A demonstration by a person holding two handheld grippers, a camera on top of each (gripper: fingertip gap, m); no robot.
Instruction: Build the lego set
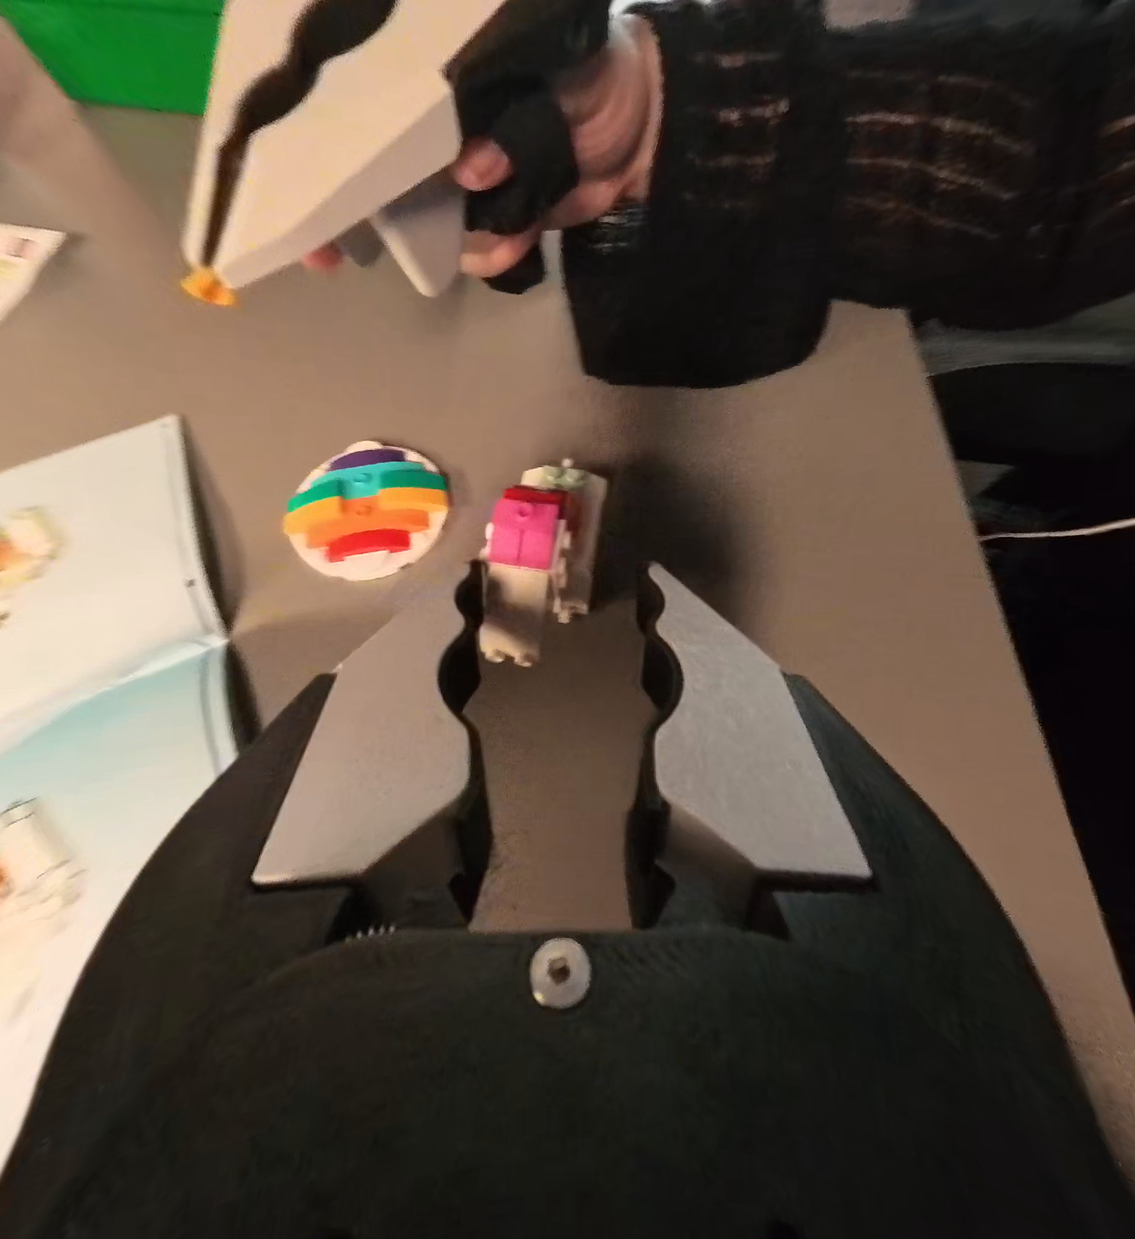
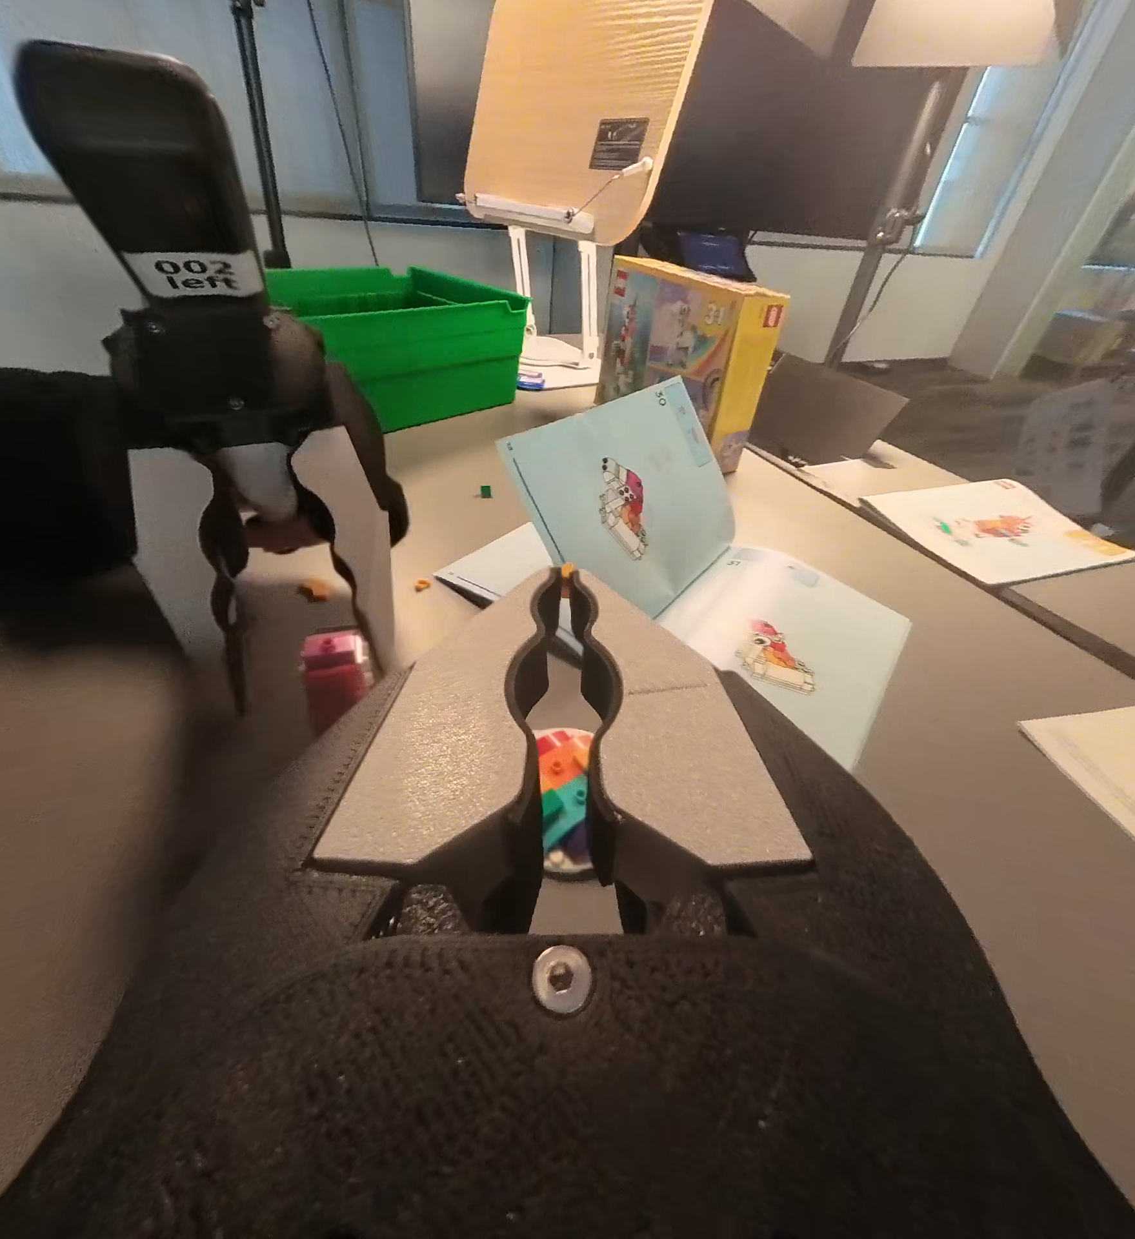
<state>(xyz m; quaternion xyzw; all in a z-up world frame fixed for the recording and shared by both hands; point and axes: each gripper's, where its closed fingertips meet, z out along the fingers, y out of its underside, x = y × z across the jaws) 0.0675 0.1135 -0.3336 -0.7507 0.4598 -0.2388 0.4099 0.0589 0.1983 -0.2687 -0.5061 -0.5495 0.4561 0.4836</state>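
A green bin (image 2: 417, 348) is sitting at the far side of the grey bench (image 2: 953, 838), and its corner is showing at the top left of the left wrist view (image 1: 115, 53). Just to its right a pale wooden stand (image 2: 578, 114) on white legs is leaning back, with a dark label stuck to its face. Behind it a dark monitor (image 2: 806, 134) is standing. A small blue screen (image 2: 712, 251) is glowing below the monitor. A white cable (image 1: 1087, 529) is trailing off the bench's right edge in the left wrist view. Windows (image 2: 1020, 188) are letting in daylight on the right.
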